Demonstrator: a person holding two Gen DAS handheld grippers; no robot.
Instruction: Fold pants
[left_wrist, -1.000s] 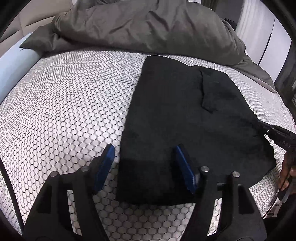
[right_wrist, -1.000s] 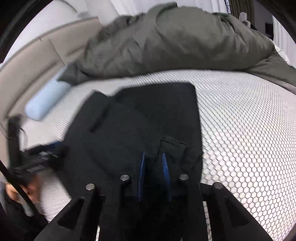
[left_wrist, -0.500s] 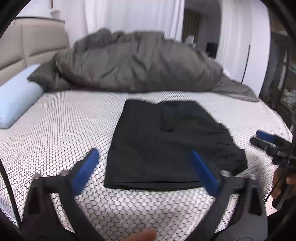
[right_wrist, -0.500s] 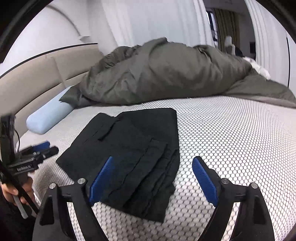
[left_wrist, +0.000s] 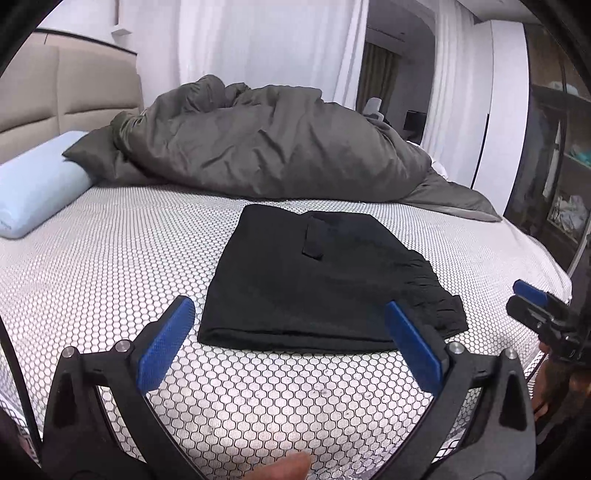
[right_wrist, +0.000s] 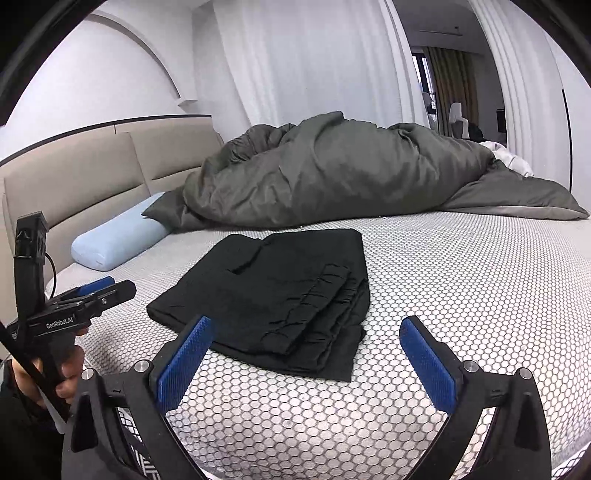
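Note:
The black pants (left_wrist: 314, 280) lie folded into a compact rectangle on the honeycomb-patterned mattress (left_wrist: 110, 266), with the gathered waistband layers stacked at their near right edge (right_wrist: 317, 306). My left gripper (left_wrist: 288, 308) is open, held back from the pants' near edge with nothing between its blue pads. My right gripper (right_wrist: 306, 325) hovers just short of the pants' waistband corner; its jaws are opening and nothing is between them. Each gripper shows in the other's view: the right gripper (left_wrist: 532, 299) at the right edge, the left gripper (right_wrist: 107, 288) at the left, held by a hand.
A crumpled grey duvet (left_wrist: 277, 147) fills the far side of the bed. A light blue bolster pillow (right_wrist: 114, 240) lies by the beige headboard (right_wrist: 74, 177). Dark shelving (left_wrist: 561, 177) stands beyond the bed's right edge.
Both grippers let go of the pants, opened wide and pulled back and up from the cloth. The pants now lie flat and folded on the mattress.

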